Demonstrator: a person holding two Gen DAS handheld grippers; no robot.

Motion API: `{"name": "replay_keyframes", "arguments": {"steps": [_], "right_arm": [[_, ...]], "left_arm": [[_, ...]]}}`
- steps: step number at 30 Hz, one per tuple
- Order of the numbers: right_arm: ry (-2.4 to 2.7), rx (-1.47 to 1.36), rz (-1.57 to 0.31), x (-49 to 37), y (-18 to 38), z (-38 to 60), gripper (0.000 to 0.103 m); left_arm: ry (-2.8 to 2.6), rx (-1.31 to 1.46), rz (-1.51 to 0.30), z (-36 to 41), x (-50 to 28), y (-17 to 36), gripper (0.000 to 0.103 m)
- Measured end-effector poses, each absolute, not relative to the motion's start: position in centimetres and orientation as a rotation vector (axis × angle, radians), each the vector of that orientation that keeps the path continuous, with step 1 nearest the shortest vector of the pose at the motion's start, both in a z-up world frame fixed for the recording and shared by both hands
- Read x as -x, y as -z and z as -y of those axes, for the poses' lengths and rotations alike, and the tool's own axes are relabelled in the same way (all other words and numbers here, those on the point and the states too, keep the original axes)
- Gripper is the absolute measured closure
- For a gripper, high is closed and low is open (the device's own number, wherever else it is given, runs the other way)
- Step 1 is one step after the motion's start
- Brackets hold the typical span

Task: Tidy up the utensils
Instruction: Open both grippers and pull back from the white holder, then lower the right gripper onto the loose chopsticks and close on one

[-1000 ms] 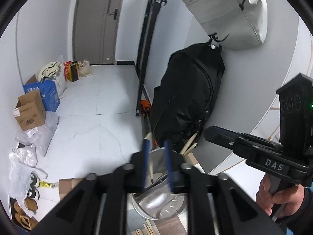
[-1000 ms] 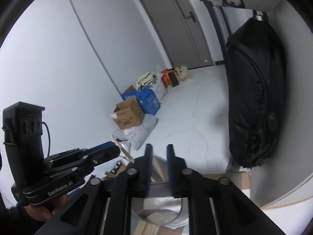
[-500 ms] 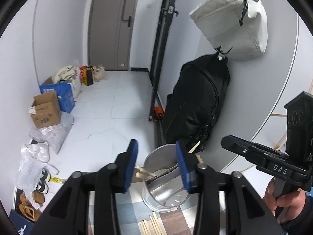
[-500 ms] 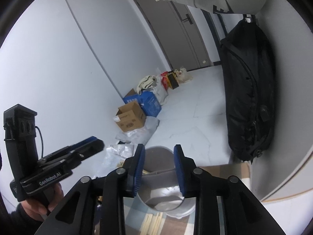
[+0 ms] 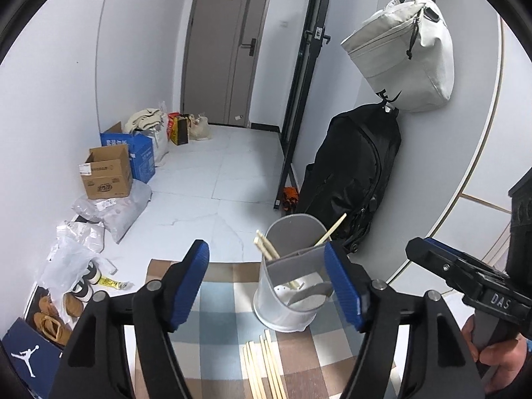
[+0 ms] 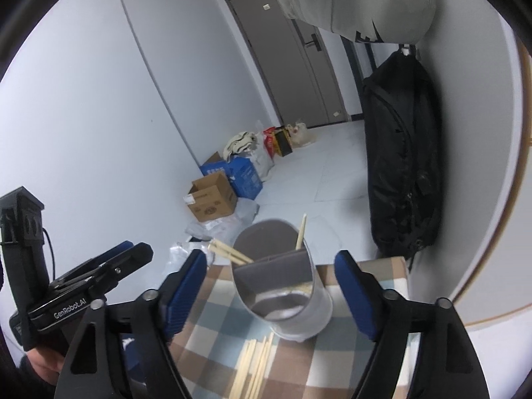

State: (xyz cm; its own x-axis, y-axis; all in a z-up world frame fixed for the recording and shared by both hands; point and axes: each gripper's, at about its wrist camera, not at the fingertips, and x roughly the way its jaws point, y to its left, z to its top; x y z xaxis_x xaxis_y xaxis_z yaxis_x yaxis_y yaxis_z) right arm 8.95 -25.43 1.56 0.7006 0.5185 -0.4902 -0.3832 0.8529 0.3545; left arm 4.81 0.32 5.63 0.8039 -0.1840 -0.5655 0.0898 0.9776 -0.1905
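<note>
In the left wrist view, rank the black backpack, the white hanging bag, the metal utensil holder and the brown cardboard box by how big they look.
1. black backpack
2. white hanging bag
3. metal utensil holder, though nearness to the camera inflates it
4. brown cardboard box

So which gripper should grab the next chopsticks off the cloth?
Probably the right gripper: open and empty, with the loose chopsticks just below its fingers. The left gripper is equally open, so it's close.

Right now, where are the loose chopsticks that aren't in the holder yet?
The loose chopsticks lie on the checked cloth, just in front of the metal holder, low and centre in both wrist views.
</note>
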Motion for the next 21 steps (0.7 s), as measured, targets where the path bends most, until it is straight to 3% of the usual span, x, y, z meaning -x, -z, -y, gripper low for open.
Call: {"name": "replay_keyframes", "arguments": {"steps": [5,21], "right_arm": [[-0.511,-0.21,-0.62,-6.6,-0.6,24.8,0.017],[-0.523,-0.157,-0.768,-3.3,6.9,23.4,0.016]], "left_arm": [[0.098,0.146,-0.62,-0.4,-3.2,-4.3,0.023],[0.028,0.205,-0.698,-2.6,-1.4,2.5,0.019]]}}
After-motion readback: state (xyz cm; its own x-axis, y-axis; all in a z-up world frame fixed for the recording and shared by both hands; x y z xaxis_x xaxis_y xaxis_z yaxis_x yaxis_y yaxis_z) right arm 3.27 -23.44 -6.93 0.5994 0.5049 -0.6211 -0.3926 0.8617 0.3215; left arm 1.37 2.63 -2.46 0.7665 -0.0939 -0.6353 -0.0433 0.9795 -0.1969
